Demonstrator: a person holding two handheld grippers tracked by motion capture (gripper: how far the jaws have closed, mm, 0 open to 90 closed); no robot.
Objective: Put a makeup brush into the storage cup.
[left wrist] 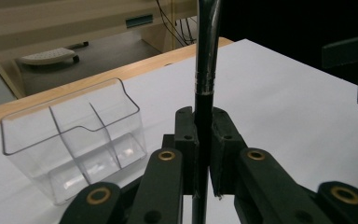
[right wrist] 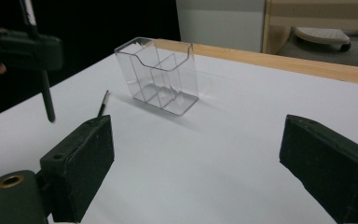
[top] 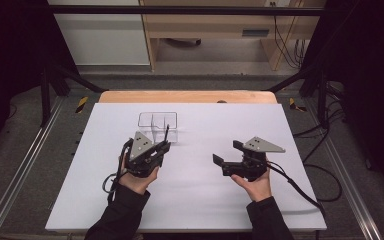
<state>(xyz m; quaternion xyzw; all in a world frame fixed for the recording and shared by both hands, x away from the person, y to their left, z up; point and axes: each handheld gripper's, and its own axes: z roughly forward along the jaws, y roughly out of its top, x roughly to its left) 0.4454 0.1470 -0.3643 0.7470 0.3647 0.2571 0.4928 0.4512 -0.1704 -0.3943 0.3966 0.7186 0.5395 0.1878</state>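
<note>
My left gripper (top: 164, 147) (left wrist: 203, 126) is shut on a black pen (top: 167, 133) (left wrist: 205, 56), whose shaft stands up between the pads with a silver band partway along. It hovers just in front of a clear plastic organizer (top: 157, 122) (left wrist: 74, 140) (right wrist: 161, 77) with several upright compartments, all holding nothing. The right gripper view shows the held pen (right wrist: 45, 95) hanging with its lower tip just above the table. My right gripper (top: 227, 152) (right wrist: 196, 158) stands open at centre right, nothing between its jaws, pointing toward the organizer.
A white sheet (top: 195, 200) covers the table, with a wooden strip (top: 187, 96) along the far edge. A short dark streak (right wrist: 103, 103) lies on the sheet left of the organizer; I cannot tell whether it is a thing or a shadow. Cables trail off to the right.
</note>
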